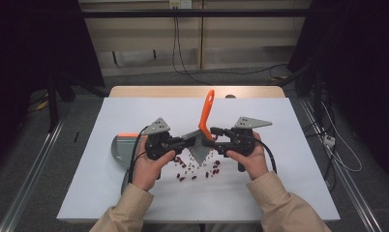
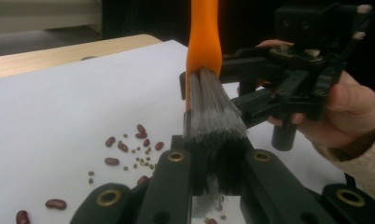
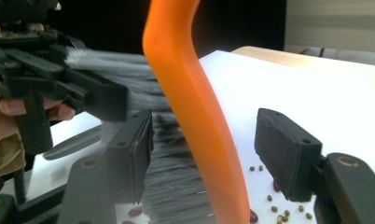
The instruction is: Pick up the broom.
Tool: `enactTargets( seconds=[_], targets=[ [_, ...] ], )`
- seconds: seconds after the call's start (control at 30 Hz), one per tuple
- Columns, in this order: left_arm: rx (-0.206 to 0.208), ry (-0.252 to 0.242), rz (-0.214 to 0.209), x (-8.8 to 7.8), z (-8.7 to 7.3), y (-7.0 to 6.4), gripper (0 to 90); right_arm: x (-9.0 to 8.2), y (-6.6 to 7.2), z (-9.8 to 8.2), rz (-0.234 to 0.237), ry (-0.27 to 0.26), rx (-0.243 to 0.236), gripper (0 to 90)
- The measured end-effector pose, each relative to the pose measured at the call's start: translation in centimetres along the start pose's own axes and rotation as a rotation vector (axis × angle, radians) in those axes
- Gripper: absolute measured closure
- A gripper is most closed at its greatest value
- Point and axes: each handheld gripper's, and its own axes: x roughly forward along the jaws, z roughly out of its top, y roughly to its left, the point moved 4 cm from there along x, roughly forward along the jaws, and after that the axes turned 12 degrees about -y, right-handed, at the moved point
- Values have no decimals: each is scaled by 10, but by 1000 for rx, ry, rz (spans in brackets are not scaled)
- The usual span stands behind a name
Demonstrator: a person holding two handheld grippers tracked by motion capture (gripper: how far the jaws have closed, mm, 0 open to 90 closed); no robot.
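Brush (image 1: 203, 126): upright over desk (image 1: 134, 111) middle, orange handle up, bristles down | left hand-held gripper (image 1: 191, 141): clamped on bristles | right hand-held gripper (image 1: 213, 131): jaws apart either side of handle, not pressing | beans (image 1: 192, 166): scattered beneath, wide bare desk toward far edge.

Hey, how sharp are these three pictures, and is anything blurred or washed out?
High view: evenly lit, soft, beans tiny but distinct. Left gripper view: brush bristles fairly sharp, beans crisp, own jaws near the lens soft. Right gripper view: orange handle close and blurred, bristles smeared, background dark.
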Motion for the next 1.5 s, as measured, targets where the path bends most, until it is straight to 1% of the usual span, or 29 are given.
enactTargets(
  seconds=[0.03, 0.1, 0.17, 0.27, 0.3, 0.33, 0.37, 0.4, 0.43, 0.47, 0.5, 0.53, 0.57, 0.6, 0.63, 0.67, 0.73, 0.77, 0.83, 0.9, 0.97, 1.1, 1.13, 1.17, 1.23, 1.33, 1.4, 1.43, 1.5],
  targets=[
    [2, -1, -11, 0, 0, -1, 849, 0, -1, -1, 11, 4, 0, 365],
    [1, -13, -45, 1, 1, -2, 849, 1, -1, -2, 59, 0, 9, 349],
    [-11, -28, -81, 1, 2, -4, 850, 3, 1, -4, 109, -2, 24, 345],
    [18, -26, -112, 2, 4, -8, 850, 5, 5, -5, 149, 7, 5, 362],
    [21, -35, -111, 1, 5, -8, 850, 5, 7, -6, 147, 17, -11, 426],
    [17, -49, -101, 0, 6, -7, 850, 4, 7, -6, 134, 38, -32, 519],
    [12, -70, -96, -1, 8, -5, 850, 3, 7, -7, 136, 62, -34, 622],
    [14, -69, -96, -1, 8, -4, 844, 1, 7, -7, 146, 69, -47, 637],
    [33, -70, -72, -1, 8, -3, 799, 2, 12, -7, 149, 104, -86, 686],
    [52, -69, -46, -1, 8, -1, 799, 2, 12, -7, 149, 104, -86, 686],
    [46, -76, -25, -1, 8, 1, 741, 2, 14, -7, 148, 116, -86, 693],
    [41, -80, -6, -2, 8, 4, 693, 2, 16, -6, 147, 119, -72, 695],
    [47, -81, 25, -4, 9, 7, 646, 1, 15, -4, 135, 130, -66, 697],
    [51, -86, 40, -6, 10, 9, 584, 0, 14, -3, 114, 141, -77, 698],
    [53, -89, 42, -8, 10, 10, 573, -3, 11, -1, 94, 149, -74, 698],
    [53, -95, 53, -9, 11, 11, 558, -5, 8, 0, 76, 154, -59, 699],
    [64, -78, 70, -11, 11, 13, 476, -11, 0, 3, 32, 170, -34, 699],
    [68, -70, 75, -11, 10, 14, 471, -14, -3, 4, -1, 181, -35, 699],
    [83, -56, 85, -12, 9, 16, 421, -19, -10, 7, -49, 204, -45, 699],
    [104, -40, 98, -14, 9, 18, 395, -26, -16, 11, -105, 227, -45, 699],
    [118, -29, 105, -17, 8, 20, 345, -33, -23, 13, -145, 231, -55, 699],
    [121, -29, 129, -23, 9, 25, 295, -47, -39, 14, -219, 229, -21, 699],
    [127, -29, 133, -25, 9, 26, 289, -51, -42, 14, -251, 233, -10, 699],
    [130, -30, 138, -26, 9, 27, 278, -54, -46, 14, -272, 241, -23, 699],
    [124, -31, 145, -27, 9, 28, 256, -59, -52, 12, -301, 255, -23, 699],
    [129, -34, 152, -30, 10, 30, 238, -65, -59, 11, -360, 285, -32, 699],
    [127, -33, 156, -31, 9, 32, 235, -67, -62, 8, -396, 303, -22, 699],
    [130, -31, 158, -31, 9, 33, 235, -67, -64, 6, -411, 319, -28, 699],
    [121, -34, 162, -32, 8, 34, 234, -66, -68, 1, -454, 346, -36, 698]
  ],
)
